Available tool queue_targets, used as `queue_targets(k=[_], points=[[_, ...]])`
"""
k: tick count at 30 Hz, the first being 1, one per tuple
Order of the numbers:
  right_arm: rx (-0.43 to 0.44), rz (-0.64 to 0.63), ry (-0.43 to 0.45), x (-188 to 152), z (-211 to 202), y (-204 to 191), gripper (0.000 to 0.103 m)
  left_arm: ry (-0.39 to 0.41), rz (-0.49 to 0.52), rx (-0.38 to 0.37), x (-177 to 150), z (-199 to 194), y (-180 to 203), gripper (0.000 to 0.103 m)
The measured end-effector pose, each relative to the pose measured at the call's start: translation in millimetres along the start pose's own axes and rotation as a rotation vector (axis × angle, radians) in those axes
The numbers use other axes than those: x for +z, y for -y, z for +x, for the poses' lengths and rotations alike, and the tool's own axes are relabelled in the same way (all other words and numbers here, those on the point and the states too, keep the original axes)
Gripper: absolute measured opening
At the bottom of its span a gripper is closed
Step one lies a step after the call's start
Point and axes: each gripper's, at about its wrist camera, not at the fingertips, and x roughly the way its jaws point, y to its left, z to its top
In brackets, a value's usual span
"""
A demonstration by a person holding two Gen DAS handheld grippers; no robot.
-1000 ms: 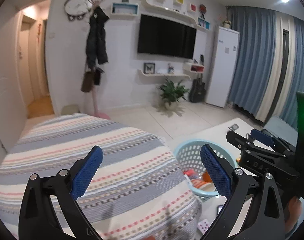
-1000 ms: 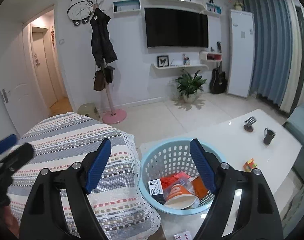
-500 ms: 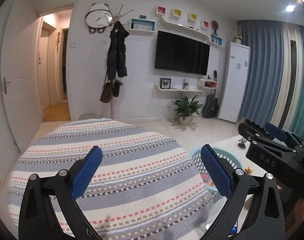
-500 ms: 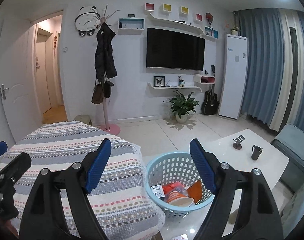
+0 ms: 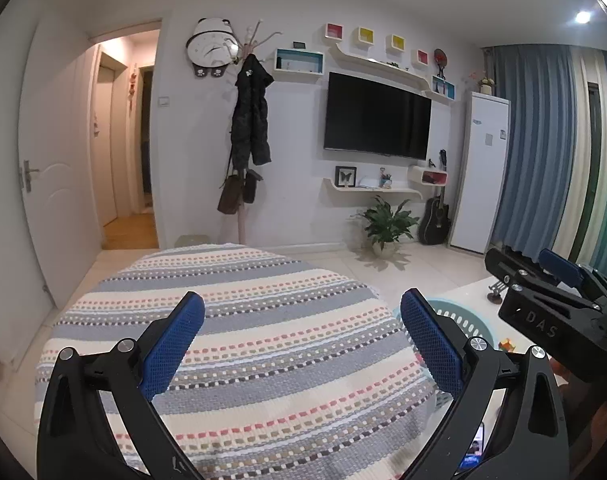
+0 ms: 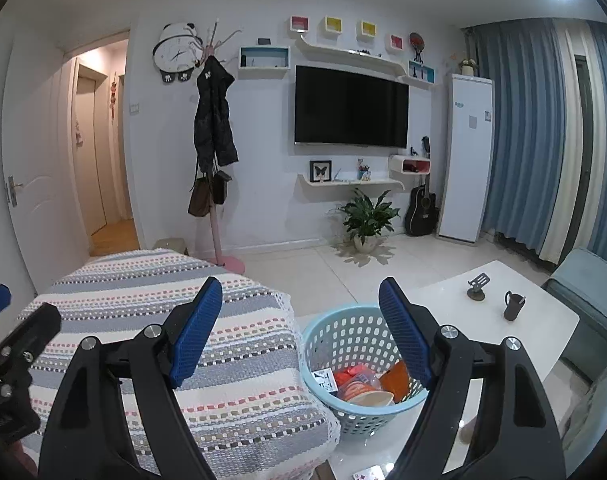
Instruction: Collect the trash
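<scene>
A light blue plastic basket stands on the white table, next to the striped cloth. It holds trash: a paper cup, orange and red wrappers and a small white card. My right gripper is open and empty, held high above the basket's left rim. My left gripper is open and empty above the striped cloth. The basket's rim peeks out past the left gripper's right finger. The right gripper also shows in the left wrist view.
A phone stand and a dark mug sit at the table's far end. A playing card lies near the front edge. A blue-grey sofa is at the right. A coat rack, a plant and a TV line the far wall.
Both grippers have risen and tilted up, so the basket and cloth sit lower and farther in both views. Both stayed open and empty.
</scene>
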Motion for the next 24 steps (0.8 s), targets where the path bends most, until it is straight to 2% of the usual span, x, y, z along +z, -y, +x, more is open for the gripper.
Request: queue_targets(k=[6, 24], points=[[-0.014, -0.002, 0.020, 2.6, -2.2, 0.5, 0.076, -0.003, -0.002, -0.011, -2.3, 3.1, -0.9, 0.095], [-0.022, -0.011, -0.003, -2.4, 8.4, 1.3, 0.077, -0.016, -0.003, -0.016, -4.8, 6.5, -1.2, 0.095]])
